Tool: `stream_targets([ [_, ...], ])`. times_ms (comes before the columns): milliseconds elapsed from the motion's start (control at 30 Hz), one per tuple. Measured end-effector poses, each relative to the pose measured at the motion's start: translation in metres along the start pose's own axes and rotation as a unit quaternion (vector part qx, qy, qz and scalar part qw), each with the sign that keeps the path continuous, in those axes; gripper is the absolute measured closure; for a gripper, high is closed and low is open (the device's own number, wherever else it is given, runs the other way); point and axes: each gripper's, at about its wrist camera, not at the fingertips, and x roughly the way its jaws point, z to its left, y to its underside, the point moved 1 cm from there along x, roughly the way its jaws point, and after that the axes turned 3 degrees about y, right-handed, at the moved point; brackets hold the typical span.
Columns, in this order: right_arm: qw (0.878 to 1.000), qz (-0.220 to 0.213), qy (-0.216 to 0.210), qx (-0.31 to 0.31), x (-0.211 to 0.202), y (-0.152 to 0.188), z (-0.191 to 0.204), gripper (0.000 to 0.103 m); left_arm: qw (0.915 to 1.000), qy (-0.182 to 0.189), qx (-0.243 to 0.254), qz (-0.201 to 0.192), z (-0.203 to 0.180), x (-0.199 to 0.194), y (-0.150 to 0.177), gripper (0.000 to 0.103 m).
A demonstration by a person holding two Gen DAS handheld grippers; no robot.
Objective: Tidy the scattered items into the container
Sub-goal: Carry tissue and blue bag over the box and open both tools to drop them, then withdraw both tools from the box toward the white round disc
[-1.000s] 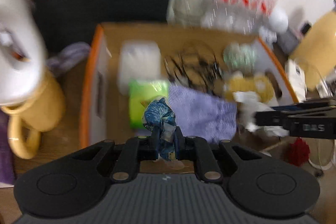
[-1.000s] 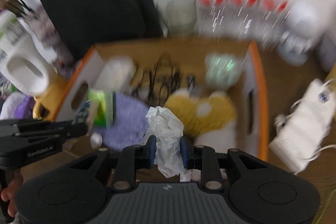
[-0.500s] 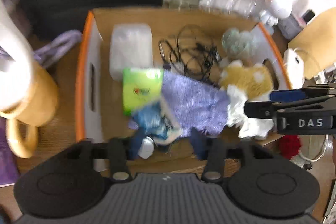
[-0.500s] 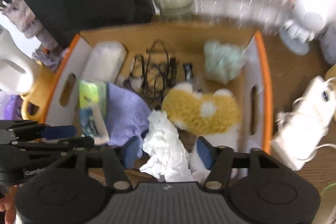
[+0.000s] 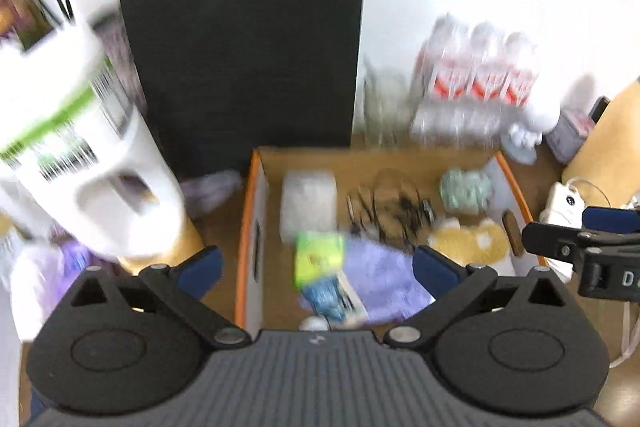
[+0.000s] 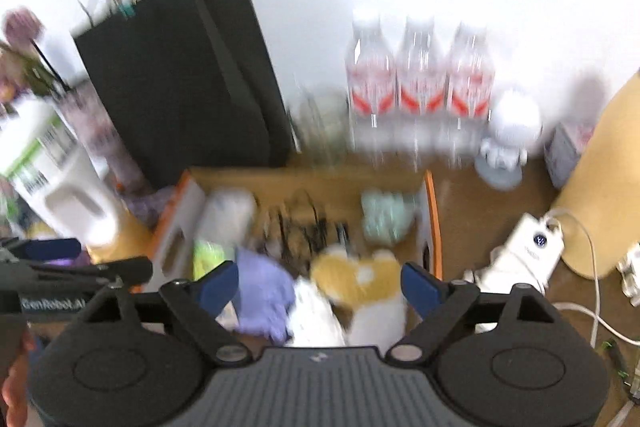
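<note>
At far left, a white jug [image 5: 80, 163] with a green-striped label stands on a yellow base, blurred by motion. Behind it and to its right, a black paper bag [image 5: 248, 43] stands upright against the wall, directly behind the container's back left corner.

The container [image 5: 250, 227], an open cardboard box with orange-edged rims, sits on the wooden table [image 6: 472, 227]. Inside it, from left to right:
- a white wrapped pack [image 5: 308, 203] near the back left;
- a green packet [image 5: 319, 257] with a blue crumpled wrapper [image 5: 326, 297] just in front of it;
- a purple cloth [image 5: 380, 279] at centre front;
- a tangle of black cable [image 5: 388, 207] behind the cloth;
- a crumpled white paper [image 6: 316, 315] at the front, probably resting against the cloth; blur prevents confirmation;
- a yellow-and-white plush toy [image 6: 360, 279];
- a pale green bundle [image 5: 464, 187] at the back right.

The left gripper [image 5: 316, 267] has just been opening; its jaws stand wide apart above the box with nothing between them. The right gripper [image 6: 320, 283] has also just been opening, its jaws apart and empty.

Behind the box stand three clear water bottles [image 6: 420, 83]. To the right lie a white round figure [image 6: 508, 131] and a white adapter [image 6: 528, 247] with its cord.
</note>
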Motion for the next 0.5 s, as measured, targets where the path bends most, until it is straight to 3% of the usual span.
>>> stream_targets([
  [67, 0.999, -0.048, 0.003, 0.0, -0.004, 0.017, 0.002, 0.015, 0.9964, -0.01, 0.013, -0.083, 0.0, -0.012, 0.021, 0.0],
  [133, 0.997, -0.073, 0.003, -0.004, -0.002, 0.032, 0.002, 0.015, 0.992, -0.027, 0.008, -0.123, 0.0, -0.012, 0.039, 0.0],
  [233, 0.995, -0.095, -0.004, 0.004, 0.001, 0.053, 0.001, 0.015, 0.9918, -0.034, 0.013, -0.122, -0.002, -0.004, 0.056, 0.0],
  [333, 0.99, -0.142, -0.018, 0.012, -0.004, 0.075, -0.001, 0.015, 0.9878, -0.028, 0.01, -0.153, -0.003, -0.006, 0.077, 0.0],
  [500, 0.982, -0.188, -0.006, -0.011, -0.008, 0.104, 0.002, 0.015, 0.9818, -0.011, -0.007, -0.189, -0.006, -0.007, 0.115, 0.0],
])
